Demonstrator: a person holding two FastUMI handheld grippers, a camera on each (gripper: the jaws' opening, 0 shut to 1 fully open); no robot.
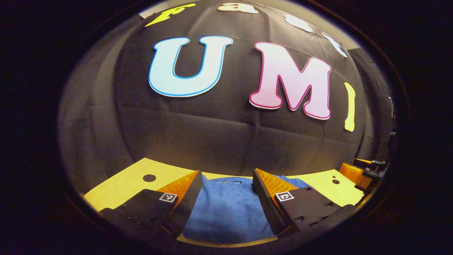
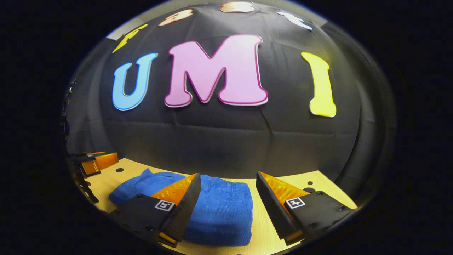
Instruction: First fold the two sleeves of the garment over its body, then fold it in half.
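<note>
A blue garment (image 2: 219, 209) lies folded into a thick rectangular bundle on the wooden table (image 2: 262, 226), with a rounded lump of cloth at its left end. My right gripper (image 2: 228, 191) hangs open just above it, the left finger over the cloth and the right finger over bare wood. In the left gripper view the same blue garment (image 1: 226, 209) lies flat under my left gripper (image 1: 226, 186), which is open with nothing between its fingers. The right gripper (image 1: 364, 170) shows at that view's far right edge, and the left gripper (image 2: 90, 163) at the right gripper view's left edge.
The pale wooden table (image 1: 124, 184) has small round holes (image 1: 149, 177) near its back edge. The black cloth wall rises directly behind the table. Bare wood lies to the right of the garment in the right gripper view.
</note>
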